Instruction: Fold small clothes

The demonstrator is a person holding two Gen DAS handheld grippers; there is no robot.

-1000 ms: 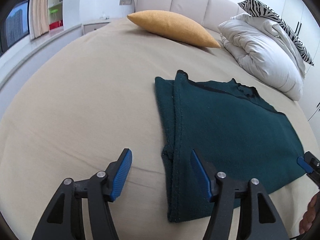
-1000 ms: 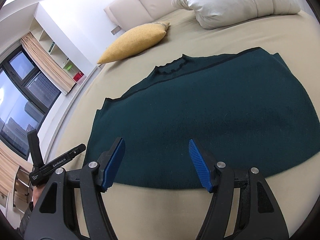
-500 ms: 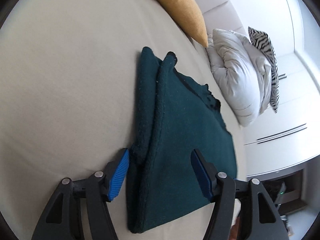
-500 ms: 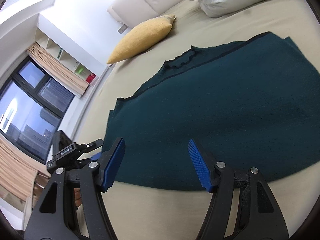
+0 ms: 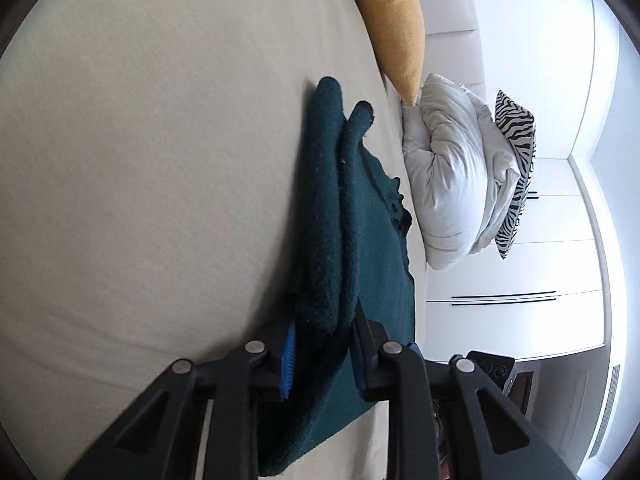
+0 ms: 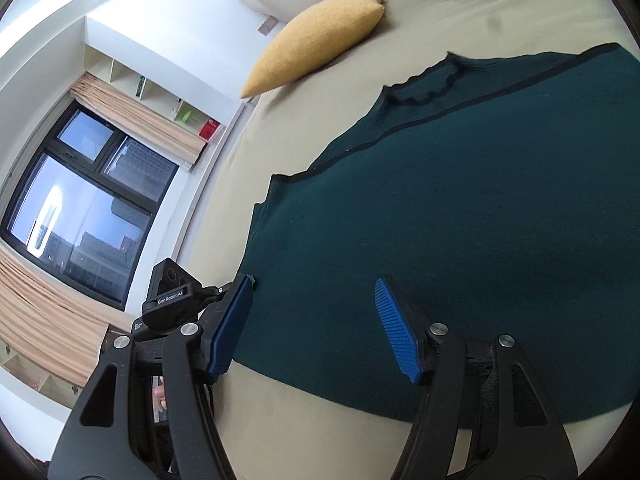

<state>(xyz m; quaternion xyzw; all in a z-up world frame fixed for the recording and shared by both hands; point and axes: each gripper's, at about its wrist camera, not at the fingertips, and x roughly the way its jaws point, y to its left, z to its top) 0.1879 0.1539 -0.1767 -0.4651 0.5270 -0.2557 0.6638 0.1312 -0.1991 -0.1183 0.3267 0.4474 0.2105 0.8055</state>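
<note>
On the beige bed sheet [image 5: 140, 180] I have plenty of bare room to the window side of the dark green sweater [image 6: 460, 220], and a strip of sheet between its hem and the near edge of the bed. Further up, the mustard cushion [image 6: 320, 40] lies near the sweater's collar without touching it, and the white duvet [image 5: 452, 184] is bunched near the headboard with a zebra-print pillow [image 5: 516, 160] against it.

I see the sweater lying flat across the bed, collar toward the headboard, a darker seam line running along its shoulder. Its window-side edge is doubled into a thick roll of several layers.

My left gripper [image 5: 324, 344] has that folded edge near the hem between its blue pads; the jaws are closing and the cloth fills the gap, bulging out ahead of the fingers. In the right wrist view I see it sitting at the sweater's corner.

My right gripper [image 6: 312, 328] stands spread over the hem, nothing pinched, with green fabric showing between its fingers; whether the tips touch the cloth I cannot tell.
</note>
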